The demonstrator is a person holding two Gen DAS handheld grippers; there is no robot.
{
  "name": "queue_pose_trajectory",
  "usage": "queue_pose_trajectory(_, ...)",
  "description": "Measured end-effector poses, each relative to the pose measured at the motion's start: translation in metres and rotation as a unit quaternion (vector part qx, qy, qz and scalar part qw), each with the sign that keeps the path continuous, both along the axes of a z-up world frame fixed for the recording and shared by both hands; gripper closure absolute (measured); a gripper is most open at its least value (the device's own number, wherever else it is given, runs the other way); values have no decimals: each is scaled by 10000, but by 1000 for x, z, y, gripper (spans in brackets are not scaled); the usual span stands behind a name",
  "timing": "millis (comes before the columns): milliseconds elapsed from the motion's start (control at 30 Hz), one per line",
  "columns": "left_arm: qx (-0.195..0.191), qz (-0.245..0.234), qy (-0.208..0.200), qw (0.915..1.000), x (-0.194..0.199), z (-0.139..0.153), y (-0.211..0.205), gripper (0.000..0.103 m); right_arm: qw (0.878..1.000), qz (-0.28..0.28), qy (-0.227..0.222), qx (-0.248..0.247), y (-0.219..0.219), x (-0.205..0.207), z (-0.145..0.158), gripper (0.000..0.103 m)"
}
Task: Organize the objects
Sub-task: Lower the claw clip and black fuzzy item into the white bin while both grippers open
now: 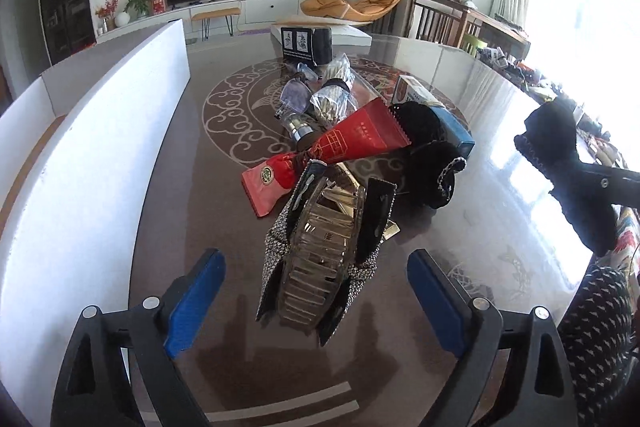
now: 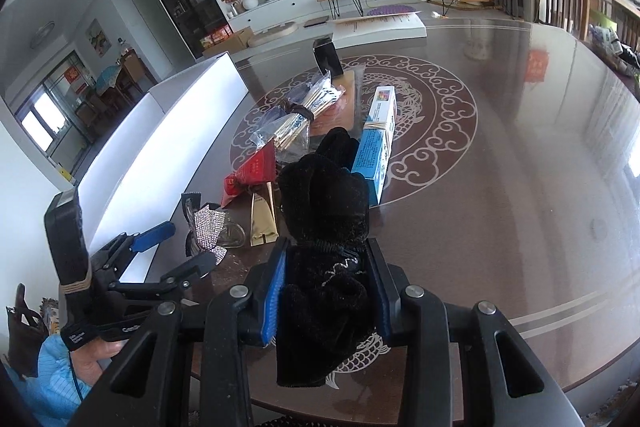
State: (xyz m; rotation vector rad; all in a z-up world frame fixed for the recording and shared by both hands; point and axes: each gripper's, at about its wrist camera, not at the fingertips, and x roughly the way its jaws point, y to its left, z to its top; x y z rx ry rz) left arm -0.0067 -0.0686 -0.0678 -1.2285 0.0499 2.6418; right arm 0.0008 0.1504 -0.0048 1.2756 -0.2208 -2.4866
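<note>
A rhinestone-trimmed hair clip (image 1: 320, 259) lies on the dark table between the blue pads of my left gripper (image 1: 316, 301). That gripper is open and its pads stand clear of the clip on both sides. The right wrist view shows the same gripper (image 2: 180, 249) and the clip (image 2: 208, 227) at the left. My right gripper (image 2: 326, 283) is shut on a black velvet piece (image 2: 320, 211), held above the table's near edge. In the left wrist view this velvet piece (image 1: 548, 135) hangs at the right.
Behind the clip is a heap: red tube (image 1: 360, 139), red packet (image 1: 268, 183), a second black velvet item (image 1: 432, 163), blue box (image 1: 456, 131), bagged chopsticks (image 1: 332, 95), gold packet (image 2: 262, 219), black box (image 1: 308, 45). A white open box (image 1: 100, 167) lines the left side.
</note>
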Motion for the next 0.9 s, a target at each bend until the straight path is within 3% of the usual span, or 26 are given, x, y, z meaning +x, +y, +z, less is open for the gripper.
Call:
queue_pose_trajectory(33,27,-47,-38,10000,-5,-4,3,35,10000,13,-3,-5,-1,1,0,66)
queue_pose_trajectory(67,115,-29,-75,9999,-9,-7,3,52,10000,29,-2,3,-1,2,1,66)
queue_pose_trajectory(167,603,176,-104,9980,-5,3,-7,51,9999,76,-15,77,-2,7,3,66)
queue_pose_trajectory(300,1182,429,143,9920,24,54,-39,51,9995,252,-135,111,-17,2,3,66)
queue_pose_trajectory(400,1039,805,570,9897,44,100,-82,51,9975,679,-109,-146,-57,-6,17,66)
queue_pose_trajectory(500,696,1454,701,9844,52,123,-141,51,9894,1353,22,-527,-121,-15,44,66)
queue_pose_trajectory(667,148,2515,185,9676,48,106,-227,50,9640,2519,-96,-845,-244,-31,70,63)
queue_pose_trajectory(700,33,2687,16,9632,47,98,-237,49,9612,2642,-128,-786,-264,-33,70,57)
queue_pose_trajectory(733,-37,2860,-144,9581,48,90,-245,45,9584,2735,-191,-792,-279,-36,67,39)
queue_pose_trajectory(800,89,2995,-255,9537,52,81,-254,39,9580,2695,-303,-932,-287,-41,63,27)
queue_pose_trajectory(900,184,2959,-64,9550,61,80,-244,28,9651,2434,-112,-962,-266,-41,56,23)
